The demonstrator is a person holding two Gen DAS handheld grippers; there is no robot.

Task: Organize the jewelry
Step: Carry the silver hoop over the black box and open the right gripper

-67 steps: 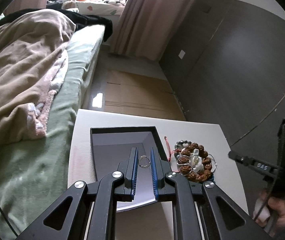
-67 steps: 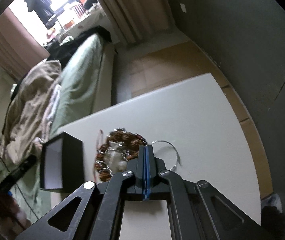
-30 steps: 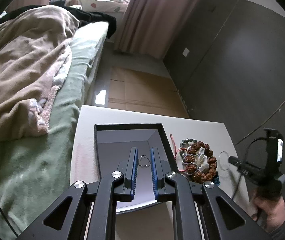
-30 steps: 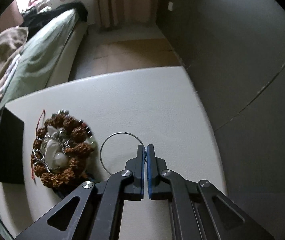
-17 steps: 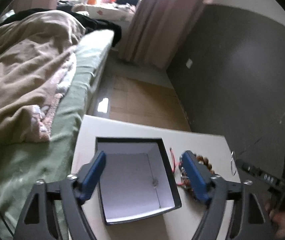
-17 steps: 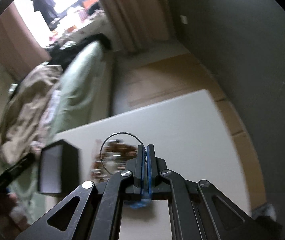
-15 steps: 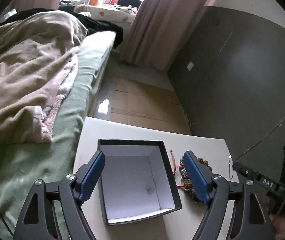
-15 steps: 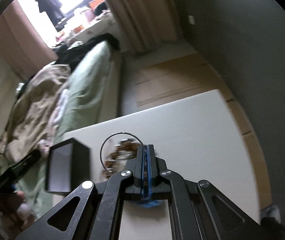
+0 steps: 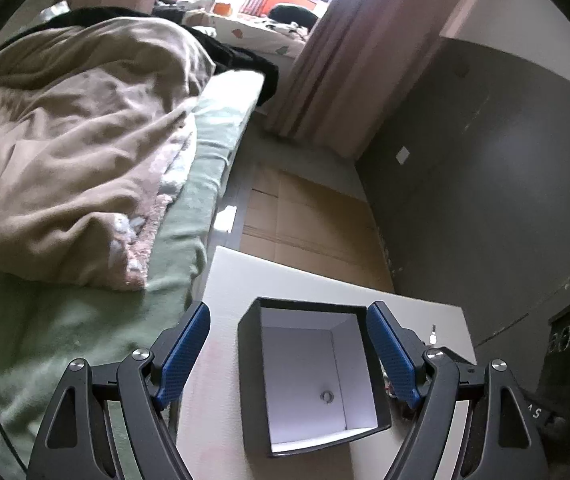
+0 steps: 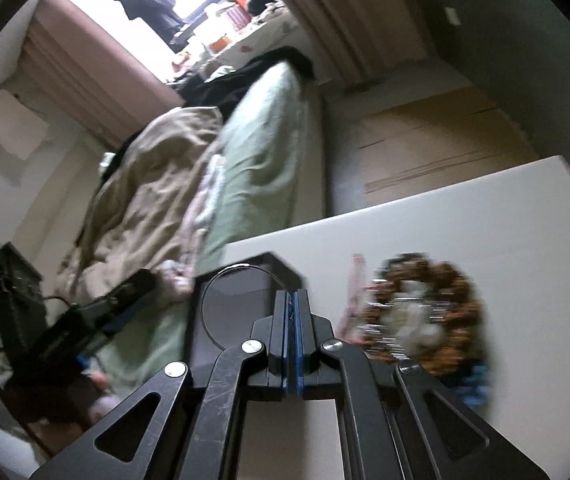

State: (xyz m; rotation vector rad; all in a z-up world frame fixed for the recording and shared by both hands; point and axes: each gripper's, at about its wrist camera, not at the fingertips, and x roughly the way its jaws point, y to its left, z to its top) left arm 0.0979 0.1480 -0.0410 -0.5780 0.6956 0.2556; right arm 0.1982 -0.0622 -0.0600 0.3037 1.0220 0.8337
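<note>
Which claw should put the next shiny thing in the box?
The right claw. It is shut on the thin bangle and holds it in front of the box. The left claw is open with nothing in it; a small ring lies in the box.

The left gripper (image 9: 288, 352), earlier closed on the small ring (image 9: 327, 396), now has its jaws spread wide to either side of the black box (image 9: 253, 380); the ring has gone from between the pads to the white floor of the box. The right gripper (image 10: 294, 300), clamped on the thin wire hoop (image 10: 221, 276), has lifted it off the white table (image 10: 485, 216) beside the bead bracelets (image 10: 425, 316) and carried it over the box.
</note>
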